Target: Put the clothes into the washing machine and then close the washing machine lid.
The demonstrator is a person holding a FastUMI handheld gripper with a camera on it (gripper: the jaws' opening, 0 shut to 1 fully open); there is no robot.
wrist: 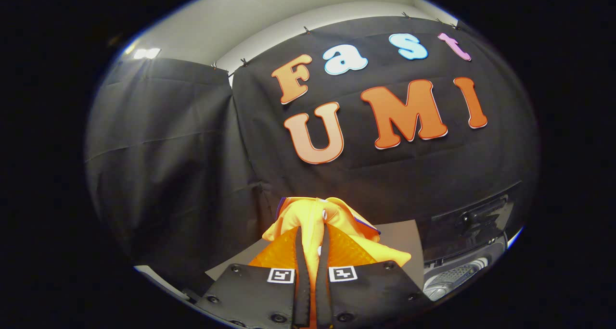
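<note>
Hand-held gripper [313,237], fingers nearly closed and pinching a bunched yellow-orange garment [317,218] that is raised between and just ahead of them, in front of the booth's black cloth wall [192,141]. Beyond the fingers lies a pale grey bench [402,237]; beside it, lower and to the right, the washing machine [457,271] shows its dark raised lid [476,218] and perforated drum.
</note>
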